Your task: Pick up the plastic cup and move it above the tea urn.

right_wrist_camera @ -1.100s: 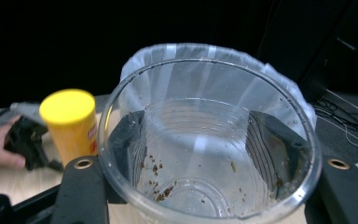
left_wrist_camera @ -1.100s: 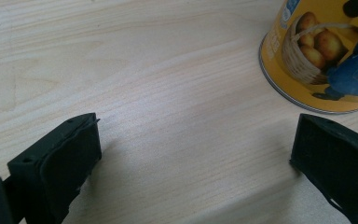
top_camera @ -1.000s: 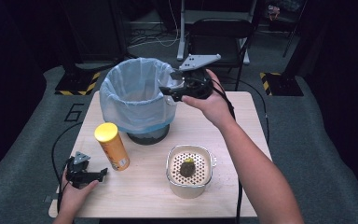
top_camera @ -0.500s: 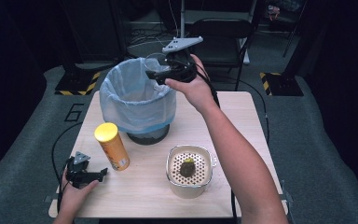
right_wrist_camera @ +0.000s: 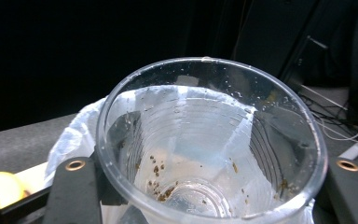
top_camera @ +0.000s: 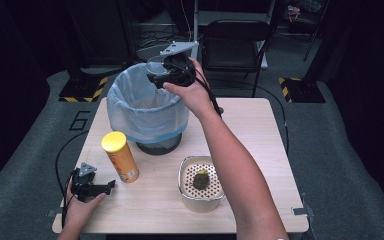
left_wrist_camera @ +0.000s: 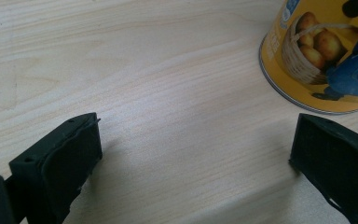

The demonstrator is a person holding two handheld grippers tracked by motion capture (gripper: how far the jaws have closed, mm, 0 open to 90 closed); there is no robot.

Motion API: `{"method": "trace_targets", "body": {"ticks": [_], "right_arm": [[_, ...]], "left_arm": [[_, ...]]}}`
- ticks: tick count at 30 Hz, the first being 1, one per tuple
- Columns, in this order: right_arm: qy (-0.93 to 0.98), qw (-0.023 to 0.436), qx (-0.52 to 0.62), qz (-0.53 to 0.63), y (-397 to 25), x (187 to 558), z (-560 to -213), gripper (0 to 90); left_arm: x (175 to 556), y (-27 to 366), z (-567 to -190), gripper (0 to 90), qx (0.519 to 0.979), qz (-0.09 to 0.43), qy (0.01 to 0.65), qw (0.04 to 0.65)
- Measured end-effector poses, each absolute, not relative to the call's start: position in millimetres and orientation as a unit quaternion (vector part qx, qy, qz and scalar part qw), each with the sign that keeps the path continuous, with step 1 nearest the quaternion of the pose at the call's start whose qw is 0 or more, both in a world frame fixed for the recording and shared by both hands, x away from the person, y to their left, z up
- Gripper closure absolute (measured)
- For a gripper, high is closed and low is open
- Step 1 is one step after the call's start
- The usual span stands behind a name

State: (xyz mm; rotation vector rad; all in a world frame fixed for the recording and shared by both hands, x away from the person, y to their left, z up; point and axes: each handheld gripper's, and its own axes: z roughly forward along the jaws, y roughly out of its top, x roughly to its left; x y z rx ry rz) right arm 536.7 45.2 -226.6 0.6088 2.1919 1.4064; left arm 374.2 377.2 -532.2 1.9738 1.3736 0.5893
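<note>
High view: the right tongs [top_camera: 166, 75] grip a clear plastic cup [top_camera: 156, 65] over the blue-lined bin [top_camera: 145, 107]. Left gripper view: the left tongs [left_wrist_camera: 191, 163] gape empty on the wooden tabletop [left_wrist_camera: 144, 70]. Right gripper view: the cup [right_wrist_camera: 209, 140] holds brown crumbs.

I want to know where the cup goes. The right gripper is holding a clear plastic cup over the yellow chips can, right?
Not quite. The right gripper does hold the clear plastic cup, but over the bin with the blue bag, not the yellow chips can. The high view shows it.
</note>
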Motion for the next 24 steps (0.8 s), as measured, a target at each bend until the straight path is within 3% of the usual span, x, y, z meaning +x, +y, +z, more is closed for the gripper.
{"method": "trace_targets", "body": {"ticks": [7, 11, 12, 24], "right_arm": [[0.8, 0.23, 0.235, 0.502, 57.9, 544.4, -238.0, 31.3], [0.793, 0.231, 0.24, 0.51, 62.7, 547.1, -246.2, 2.5], [0.794, 0.234, 0.247, 0.505, 63.1, 547.0, -247.5, 0.0], [0.785, 0.227, 0.256, 0.516, 33.7, 536.9, -251.1, 8.2]], "left_arm": [[374.1, 377.5, -531.5, 1.7, 0.756, 0.222, 0.524, 0.324], [374.1, 377.3, -531.9, 1.7, 0.755, 0.223, 0.524, 0.326], [374.0, 377.3, -531.7, 1.7, 0.755, 0.222, 0.525, 0.325], [373.2, 377.9, -530.6, 1.7, 0.76, 0.215, 0.522, 0.322]]}}
